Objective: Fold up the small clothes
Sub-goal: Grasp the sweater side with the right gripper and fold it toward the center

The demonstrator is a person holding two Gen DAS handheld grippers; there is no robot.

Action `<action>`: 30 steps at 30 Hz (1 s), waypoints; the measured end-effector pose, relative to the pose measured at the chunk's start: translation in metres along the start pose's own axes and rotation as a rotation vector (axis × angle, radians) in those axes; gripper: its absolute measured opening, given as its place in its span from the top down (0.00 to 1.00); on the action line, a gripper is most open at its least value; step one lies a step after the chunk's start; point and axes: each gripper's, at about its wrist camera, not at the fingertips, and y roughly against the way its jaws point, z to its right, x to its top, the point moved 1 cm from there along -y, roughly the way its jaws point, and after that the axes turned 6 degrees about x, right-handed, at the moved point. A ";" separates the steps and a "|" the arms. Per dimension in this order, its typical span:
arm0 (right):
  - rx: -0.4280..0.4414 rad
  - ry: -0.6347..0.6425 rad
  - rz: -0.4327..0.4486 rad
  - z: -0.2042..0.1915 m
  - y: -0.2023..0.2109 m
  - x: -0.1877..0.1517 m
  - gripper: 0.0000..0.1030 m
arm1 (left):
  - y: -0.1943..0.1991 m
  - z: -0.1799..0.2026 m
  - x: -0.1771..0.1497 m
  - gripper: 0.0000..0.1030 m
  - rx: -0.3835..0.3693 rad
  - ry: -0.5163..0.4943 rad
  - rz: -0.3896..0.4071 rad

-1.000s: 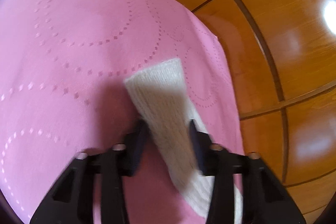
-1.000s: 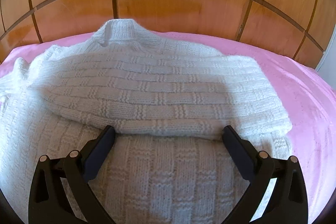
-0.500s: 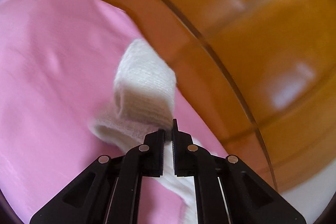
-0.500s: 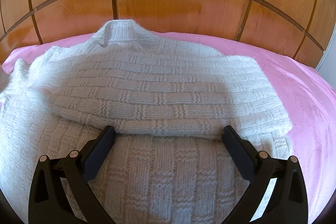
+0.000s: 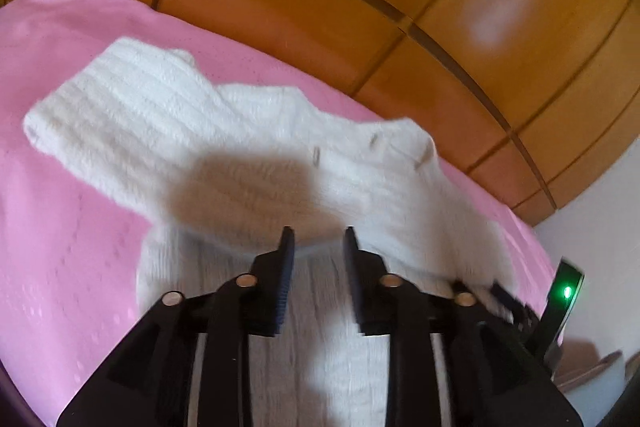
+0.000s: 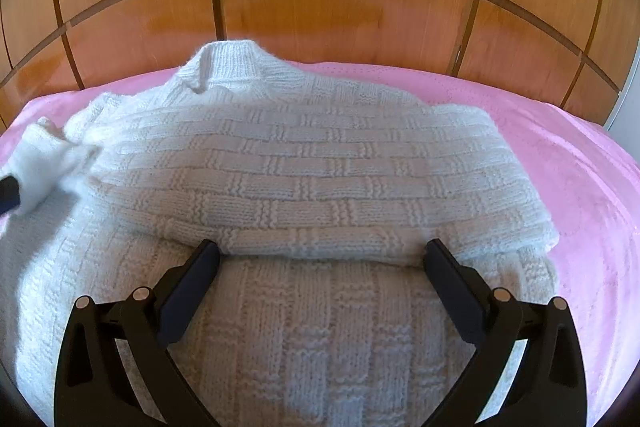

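A white knitted sweater (image 6: 304, 163) lies on a bed under a pink cover (image 6: 580, 187), its collar toward the wooden headboard (image 6: 340, 11). One sleeve (image 6: 360, 195) is folded across the chest, its lower edge running straight between the two jaws of the right gripper (image 6: 320, 247).

The right gripper's jaws stand wide apart and grasp nothing; both tips sit just at that folded edge, over the body of the sweater. Beyond the right jaw the sweater's side edge ends and bare pink cover stretches to the bed's edge. Beyond the left jaw the knit runs on to the frame's edge.

The left gripper (image 5: 318, 235) hovers over the other side of the sweater. Its jaws have just been opening and now stand a little apart, released, with no cloth between them. The other sleeve (image 5: 132, 123) lies ahead and to the left of these jaws, flopped over the shoulder, its cuff reaching out onto the cover; the view is blurred. A dark shadow falls on the knit just ahead of the tips. Left of the jaws lies open pink cover; ahead, a strip of cover and then the headboard. To the far right the cover's edge meets a pale wall (image 5: 592, 235).
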 end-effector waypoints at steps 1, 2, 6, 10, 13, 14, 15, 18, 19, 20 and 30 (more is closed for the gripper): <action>0.006 -0.004 0.000 0.001 0.001 0.001 0.02 | 0.003 0.000 -0.005 0.69 0.012 -0.011 0.007; 0.013 -0.012 0.001 0.002 0.002 0.002 0.02 | 0.008 -0.002 -0.011 0.69 0.021 -0.022 0.016; 0.111 -0.102 0.056 0.001 0.024 0.011 0.14 | 0.017 -0.012 -0.026 0.69 0.055 -0.046 0.033; 0.414 -0.158 -0.046 -0.036 0.024 0.018 0.35 | 0.021 -0.018 -0.050 0.69 0.085 -0.059 0.031; 0.563 -0.150 -0.154 -0.079 0.007 0.019 0.42 | 0.017 -0.019 -0.056 0.69 0.085 -0.052 0.039; 0.592 -0.153 -0.187 -0.093 -0.001 0.020 0.42 | 0.017 -0.020 -0.057 0.69 0.082 -0.049 0.044; 0.598 -0.155 -0.201 -0.102 -0.006 0.020 0.42 | 0.016 -0.021 -0.058 0.69 0.079 -0.046 0.046; 0.602 -0.152 -0.223 -0.131 -0.023 0.029 0.46 | 0.015 -0.025 -0.061 0.69 0.066 -0.034 0.048; 0.592 -0.142 -0.233 -0.140 -0.029 0.034 0.55 | 0.015 -0.027 -0.062 0.69 0.057 -0.029 0.049; 0.577 -0.129 -0.233 -0.144 -0.031 0.035 0.71 | 0.015 -0.029 -0.062 0.69 0.047 -0.020 0.052; 0.531 0.020 0.154 -0.125 0.083 0.104 0.94 | 0.016 -0.034 -0.066 0.69 0.019 0.001 0.066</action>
